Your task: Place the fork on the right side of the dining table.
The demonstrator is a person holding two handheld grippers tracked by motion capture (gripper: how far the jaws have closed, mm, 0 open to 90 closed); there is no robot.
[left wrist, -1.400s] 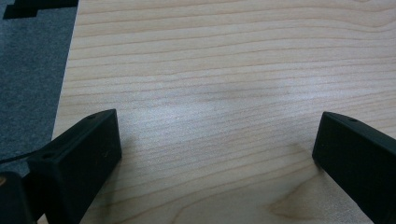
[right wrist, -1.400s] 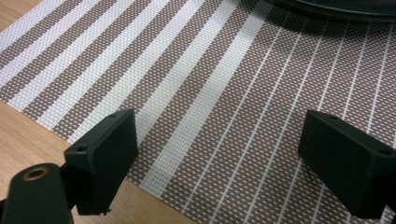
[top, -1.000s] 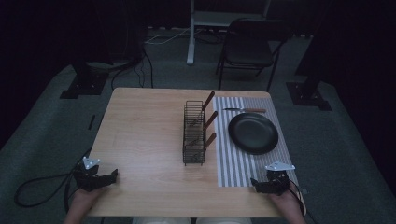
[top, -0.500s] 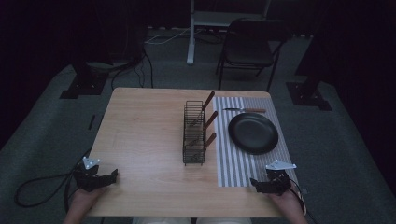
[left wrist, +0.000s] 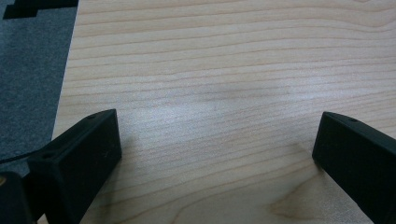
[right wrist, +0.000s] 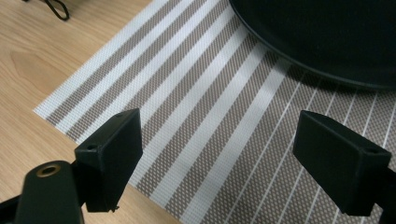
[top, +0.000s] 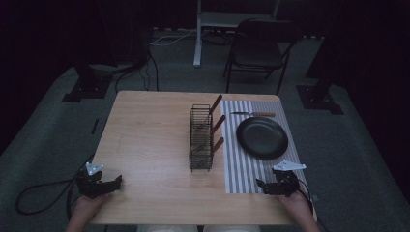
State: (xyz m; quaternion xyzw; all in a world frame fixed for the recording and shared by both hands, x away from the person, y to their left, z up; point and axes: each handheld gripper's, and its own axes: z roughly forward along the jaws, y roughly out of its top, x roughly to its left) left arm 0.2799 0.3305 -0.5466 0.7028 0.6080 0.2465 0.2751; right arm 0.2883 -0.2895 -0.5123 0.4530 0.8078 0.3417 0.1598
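Resting at the near corners of the table [top: 154, 121], both grippers lie idle with nothing between their jaws.

- Left gripper [top: 117, 181]: near-left corner, jaws spread wide over bare wood in the left gripper view [left wrist: 217, 154]; released, holding nothing. Well apart from every item, so it reads as parked rather than engaged.
- Right gripper [top: 259, 184]: near-right corner, at the near edge of the striped placemat [top: 244, 169]; jaws apart and empty [right wrist: 219, 161]. Its own view looks along the mat at the plate's rim [right wrist: 327, 56], which suggests the plate side is its working area.
- Black plate [top: 262, 137]: flat on the placemat, near the right gripper but not touching it; nearest thing to either gripper.
- Wire rack [top: 201, 137]: upright, just left of the placemat, running away from the person; three wooden-handled utensils [top: 216, 124] lean out of it toward the mat, handles up and easy to pinch.
- Knife [top: 254, 114]: wooden handle, lying crosswise on the mat beyond the plate, laid as in a place setting.

Judgement: layout suits moving cutlery between rack and setting; no step in hand yet.
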